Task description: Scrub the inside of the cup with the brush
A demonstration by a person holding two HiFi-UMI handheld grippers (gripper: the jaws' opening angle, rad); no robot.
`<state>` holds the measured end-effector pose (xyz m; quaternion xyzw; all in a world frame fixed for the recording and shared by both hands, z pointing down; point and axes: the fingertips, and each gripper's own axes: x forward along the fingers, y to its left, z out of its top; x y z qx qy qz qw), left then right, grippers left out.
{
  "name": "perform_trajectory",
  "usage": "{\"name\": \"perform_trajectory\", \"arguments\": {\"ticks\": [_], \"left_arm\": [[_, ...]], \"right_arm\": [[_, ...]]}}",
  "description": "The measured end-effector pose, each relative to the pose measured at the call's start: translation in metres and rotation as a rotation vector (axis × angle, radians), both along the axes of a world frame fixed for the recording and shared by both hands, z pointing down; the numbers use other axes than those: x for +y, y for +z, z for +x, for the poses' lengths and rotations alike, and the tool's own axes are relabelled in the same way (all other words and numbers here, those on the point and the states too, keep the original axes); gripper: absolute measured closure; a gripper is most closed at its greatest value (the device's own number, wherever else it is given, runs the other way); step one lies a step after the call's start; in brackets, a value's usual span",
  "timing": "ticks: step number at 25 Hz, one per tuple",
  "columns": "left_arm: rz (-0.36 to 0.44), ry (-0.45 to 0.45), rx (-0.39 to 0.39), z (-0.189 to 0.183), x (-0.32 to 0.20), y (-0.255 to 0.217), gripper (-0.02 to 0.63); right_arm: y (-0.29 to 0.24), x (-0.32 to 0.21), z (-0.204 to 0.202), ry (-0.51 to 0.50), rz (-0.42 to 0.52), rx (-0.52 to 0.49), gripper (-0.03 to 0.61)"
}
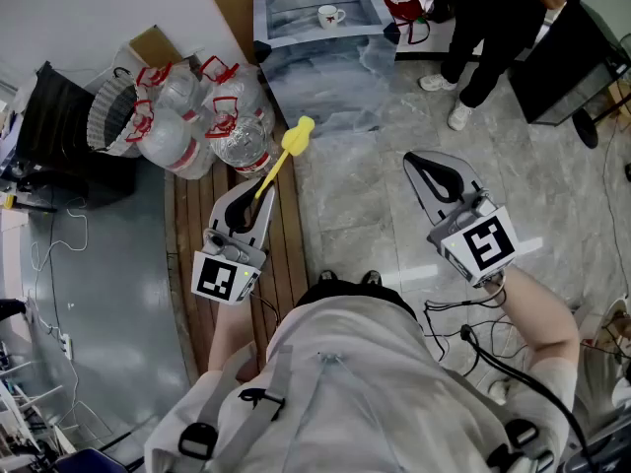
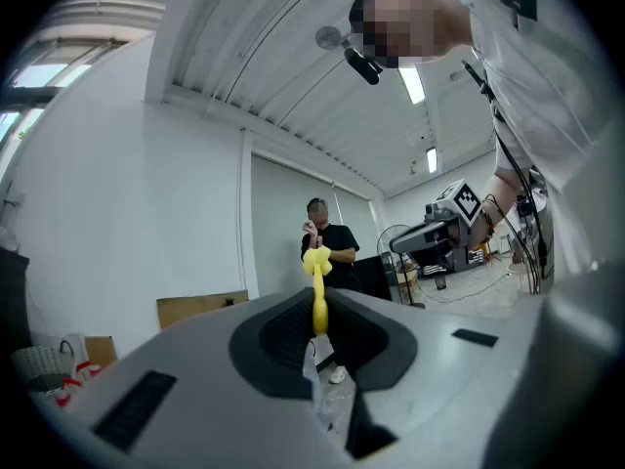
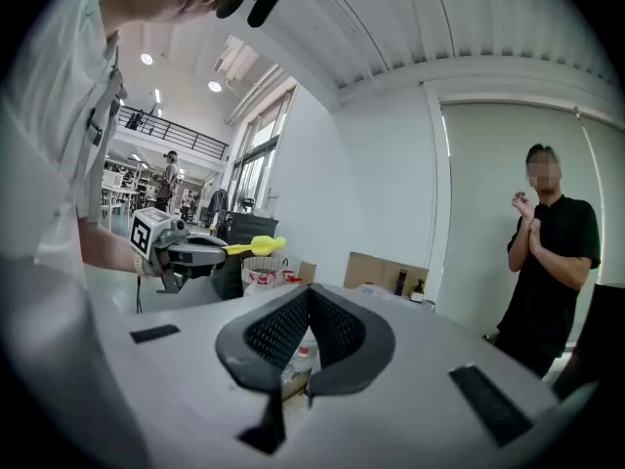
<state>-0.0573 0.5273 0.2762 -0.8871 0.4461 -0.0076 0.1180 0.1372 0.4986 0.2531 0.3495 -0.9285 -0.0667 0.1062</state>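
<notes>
Now | left tool (image 1: pixel 261 191) clamped on brush (image 1: pixel 286 151) | right tool (image 1: pixel 418 162) closed, empty | cup (image 1: pixel 330 15) top centre, far off | likely best: grip cup before scrubbing

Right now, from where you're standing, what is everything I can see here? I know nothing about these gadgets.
cup: one, white, on the table at the top.
table: one, draped in a blue-grey sheet, far side of the floor.
water jugs: several, clear with red handles, on the floor at left.
basket: one, white, left of the jugs.
cardboard box: one, brown, by the wall.
bystander: one, in black, top right.
brush: one, yellow, clamped in the left gripper.
left gripper: one, grey, shut on the brush handle.
right gripper: one, grey, shut and empty.
</notes>
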Motion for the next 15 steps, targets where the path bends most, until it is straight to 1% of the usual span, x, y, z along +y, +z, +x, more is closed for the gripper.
{"name": "perform_trajectory", "arguments": {"ticks": [8, 15], "left_arm": [[-0.014, 0.017, 0.004, 0.000, -0.001, 0.004, 0.575], [0.001, 0.025, -0.003, -0.015, 0.002, 0.006, 0.575]], "right_arm": [[0.002, 0.002, -0.004, -0.005, -0.010, 0.015, 0.563], [0.002, 0.007, -0.017, 0.000, -0.004, 0.020, 0.561]]}}
